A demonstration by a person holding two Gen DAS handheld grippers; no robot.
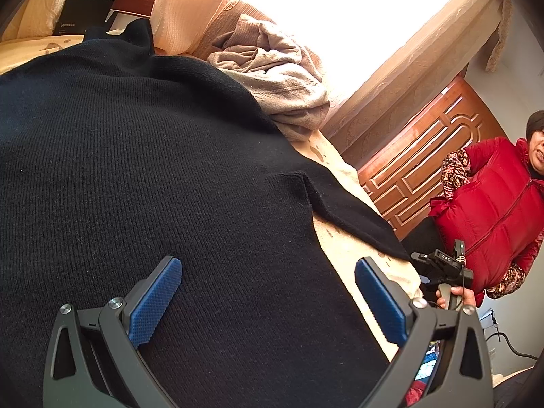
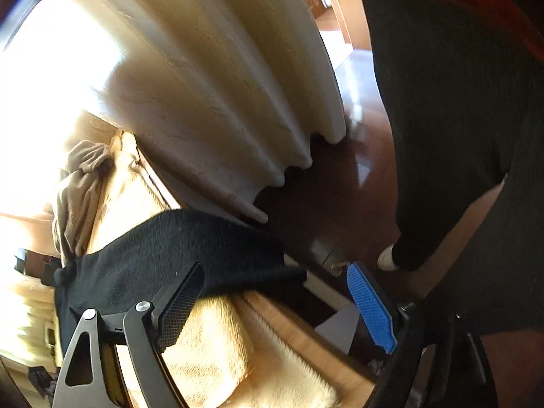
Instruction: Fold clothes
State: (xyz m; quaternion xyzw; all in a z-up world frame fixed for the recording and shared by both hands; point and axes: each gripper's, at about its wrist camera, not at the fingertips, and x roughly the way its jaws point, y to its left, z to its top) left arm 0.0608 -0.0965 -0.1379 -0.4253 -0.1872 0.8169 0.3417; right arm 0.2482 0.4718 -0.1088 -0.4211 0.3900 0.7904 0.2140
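Note:
A black knit sweater (image 1: 153, 153) lies spread over the cream bedspread (image 1: 343, 244), one sleeve (image 1: 343, 210) reaching toward the bed's edge. My left gripper (image 1: 268, 301) hovers open just above the sweater's body, with no fabric pinched between its blue pads. In the right wrist view the black sleeve (image 2: 176, 255) drapes over the bed's edge. My right gripper (image 2: 275, 306) stands open beside it; the sleeve's end lies just past the left finger (image 2: 180, 302) and is not gripped.
A crumpled beige garment (image 1: 272, 78) (image 2: 78, 187) is heaped by the curtains (image 2: 210, 85). A person in a red vest (image 1: 493, 210) stands at the bed's side by a carved wooden board (image 1: 425, 156). A black box (image 1: 85, 13) sits far back. Wooden floor (image 2: 367, 142) lies beyond the bed.

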